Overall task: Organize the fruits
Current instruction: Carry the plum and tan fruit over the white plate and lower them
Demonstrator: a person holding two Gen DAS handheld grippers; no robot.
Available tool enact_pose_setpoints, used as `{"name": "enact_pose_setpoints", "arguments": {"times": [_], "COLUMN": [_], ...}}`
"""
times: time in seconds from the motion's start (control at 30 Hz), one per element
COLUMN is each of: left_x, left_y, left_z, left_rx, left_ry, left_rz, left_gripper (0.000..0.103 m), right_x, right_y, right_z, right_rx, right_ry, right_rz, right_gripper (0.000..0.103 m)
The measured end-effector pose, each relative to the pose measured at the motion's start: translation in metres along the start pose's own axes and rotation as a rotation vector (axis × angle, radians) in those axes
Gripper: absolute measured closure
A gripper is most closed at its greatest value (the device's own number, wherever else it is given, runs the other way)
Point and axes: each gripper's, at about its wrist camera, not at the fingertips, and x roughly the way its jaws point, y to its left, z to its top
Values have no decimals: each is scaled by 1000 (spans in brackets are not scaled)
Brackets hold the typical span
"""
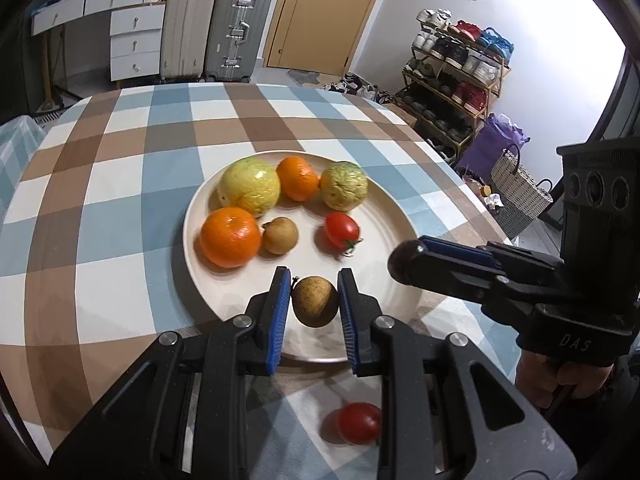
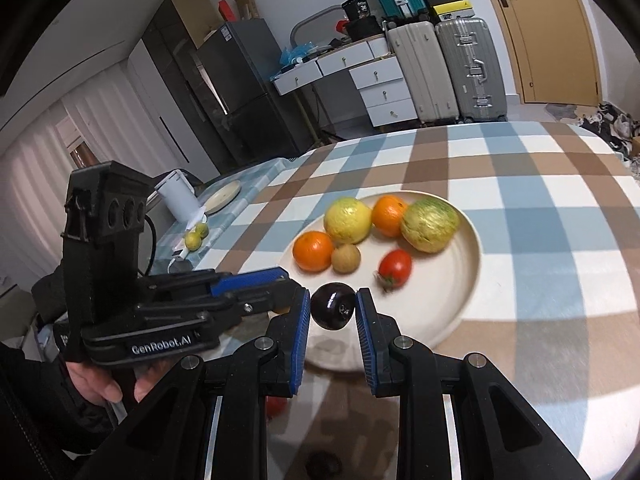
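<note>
Covering the table, a blue, brown and white checked cloth [image 1: 120,184] carries a wide cream plate [image 1: 384,216] with two pale green-yellow fruits, two oranges, a small brown fruit and a cherry tomato [image 1: 341,229]. The left gripper [image 1: 314,300] has its blue pads clamped on a small brown longan [image 1: 314,301] above the plate's near rim, while the right gripper [image 2: 333,310] is closed around a dark, glossy round fruit [image 2: 333,309] at the plate's edge. Another cherry tomato [image 1: 359,423] lies on the cloth, beneath the left gripper.
</note>
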Motion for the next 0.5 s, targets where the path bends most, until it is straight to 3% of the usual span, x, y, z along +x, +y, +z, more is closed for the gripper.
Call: {"name": "enact_pose_setpoints", "arguments": {"times": [0.5], "left_x": [19], "left_y": [25], "left_z": [3], "left_rx": [-34], "left_ry": [21], "left_rz": [-10], "left_gripper": [82], "right_x": [48], "right_y": [-2], "right_z": [19], "right_rx": [10], "right_ry": [72], "right_rz": [8], "right_gripper": [80]}}
